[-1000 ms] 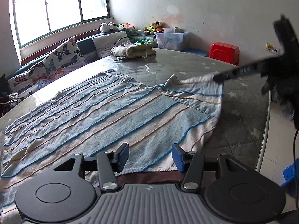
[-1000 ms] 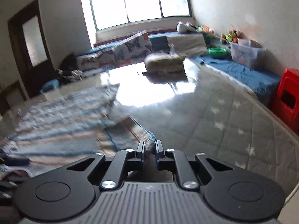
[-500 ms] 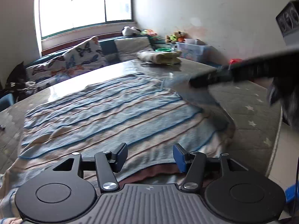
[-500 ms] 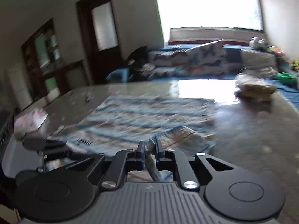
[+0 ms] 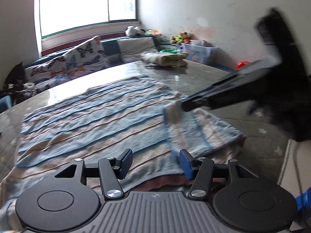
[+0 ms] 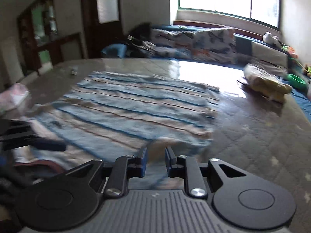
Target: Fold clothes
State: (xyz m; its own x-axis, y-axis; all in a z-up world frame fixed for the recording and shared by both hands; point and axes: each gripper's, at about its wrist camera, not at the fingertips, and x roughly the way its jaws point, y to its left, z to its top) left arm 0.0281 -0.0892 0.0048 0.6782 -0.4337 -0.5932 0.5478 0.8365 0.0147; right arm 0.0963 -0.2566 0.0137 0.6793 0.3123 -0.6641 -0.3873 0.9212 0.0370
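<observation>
The striped cloth lies spread on the table, its right corner doubled over the middle and hanging from the right gripper. In the right wrist view those jaws look parted with cloth between; whether they pinch is unclear. If so, the flap may drop crooked. The left gripper gapes wide, empty.

Striped towel corner now folded inward; right gripper fingers parted, formerly pinched.

Striped blue-beige cloth, corner folded over
</observation>
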